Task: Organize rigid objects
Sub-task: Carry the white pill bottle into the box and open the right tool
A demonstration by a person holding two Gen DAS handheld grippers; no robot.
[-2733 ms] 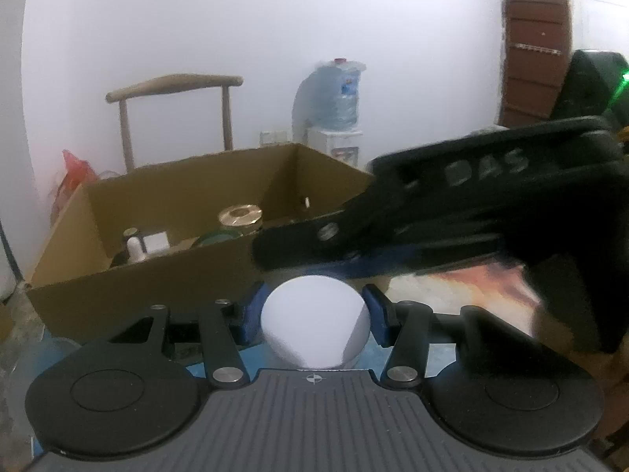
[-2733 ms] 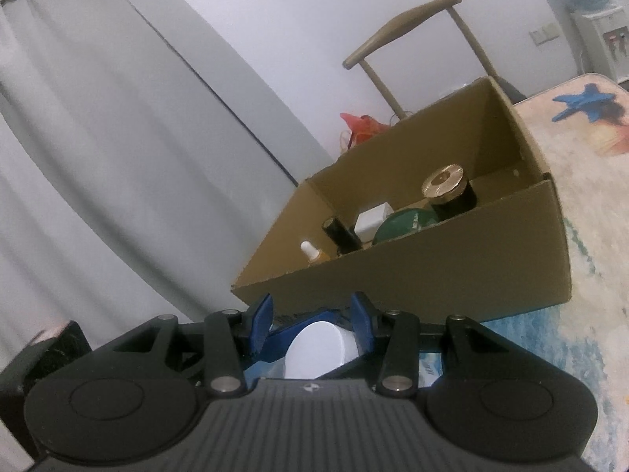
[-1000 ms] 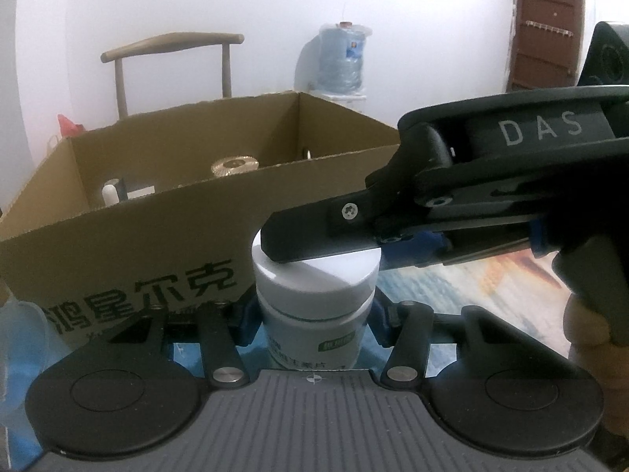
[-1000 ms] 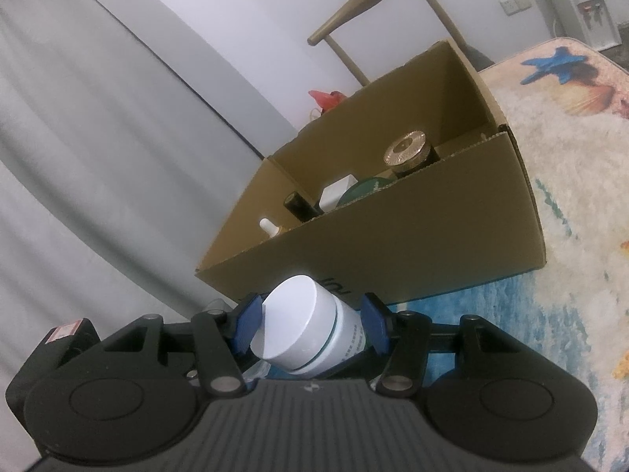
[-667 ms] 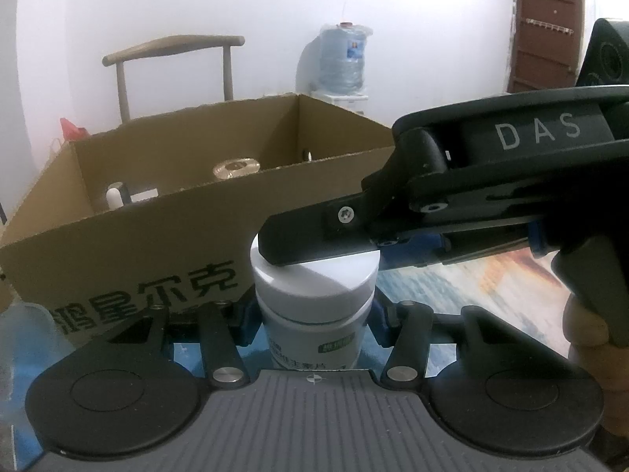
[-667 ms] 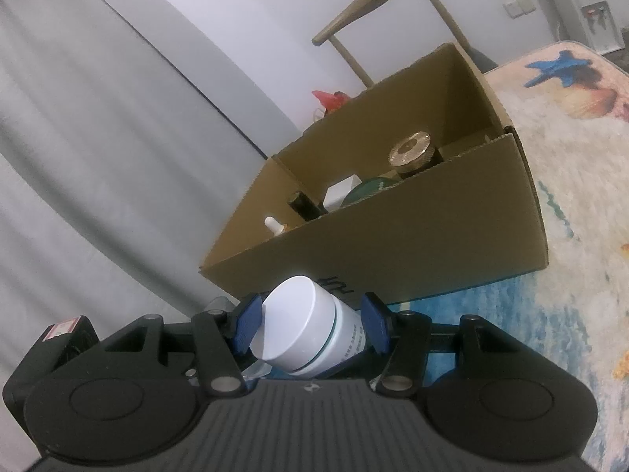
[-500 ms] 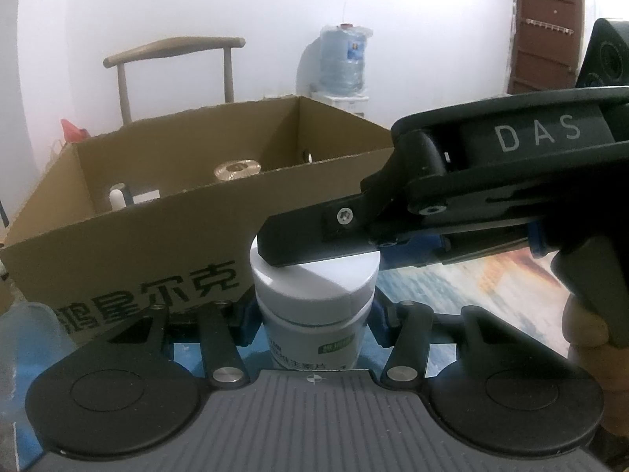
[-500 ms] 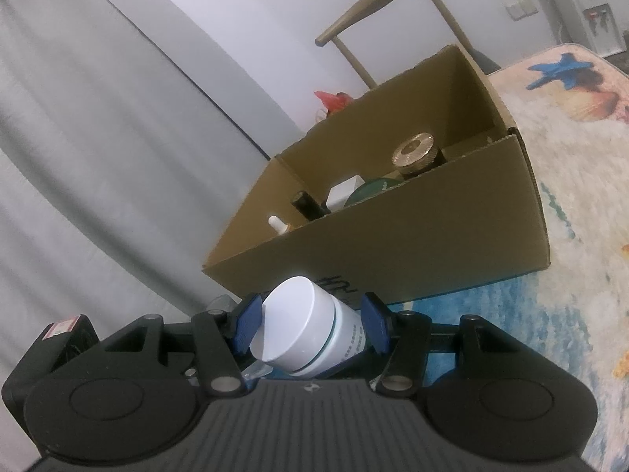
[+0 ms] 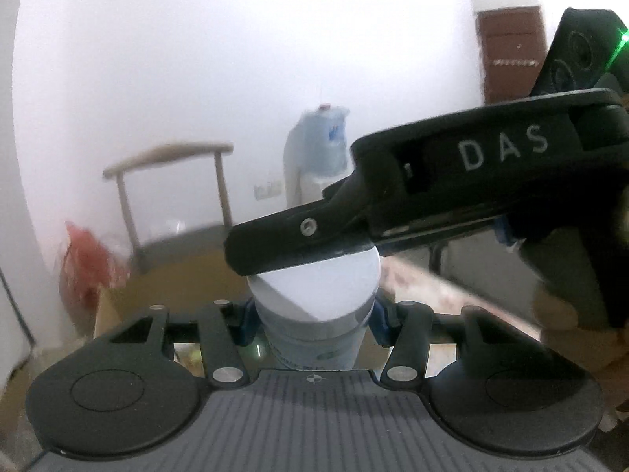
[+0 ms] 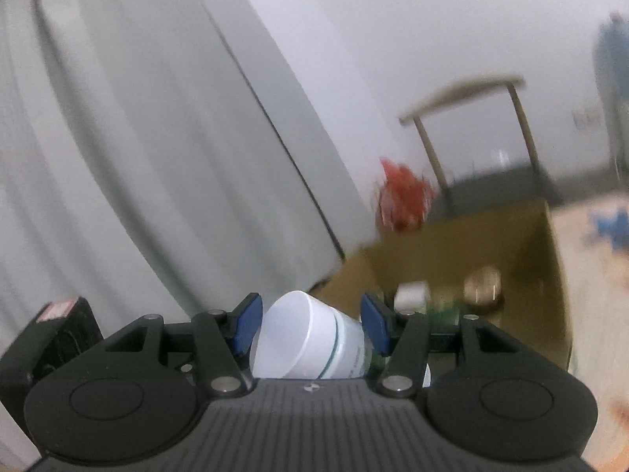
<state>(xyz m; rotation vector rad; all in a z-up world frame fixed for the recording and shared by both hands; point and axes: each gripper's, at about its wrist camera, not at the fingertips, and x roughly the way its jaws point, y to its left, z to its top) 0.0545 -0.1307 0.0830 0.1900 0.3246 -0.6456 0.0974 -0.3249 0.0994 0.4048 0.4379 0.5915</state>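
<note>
In the left wrist view, the left gripper [image 9: 312,316] is pinching a white-lidded jar [image 9: 314,295] by its body, blue pads pressing on both sides. The right gripper [image 9: 287,244] is reaching in from the right, its black finger lying across the jar's lid. Behind the jar a cardboard box [image 9: 173,291] is showing, blurred, with a wooden chair [image 9: 173,157] and a water dispenser [image 9: 318,153] beyond it by the wall.

In the right wrist view, the right gripper [image 10: 310,324] is clamping the same jar [image 10: 310,338] at its lid end, the jar tilting leftward between the blue pads. Right of the jar the cardboard box [image 10: 550,275] is standing open, holding blurred containers. A grey curtain [image 10: 118,137] is hanging to the jar's left.
</note>
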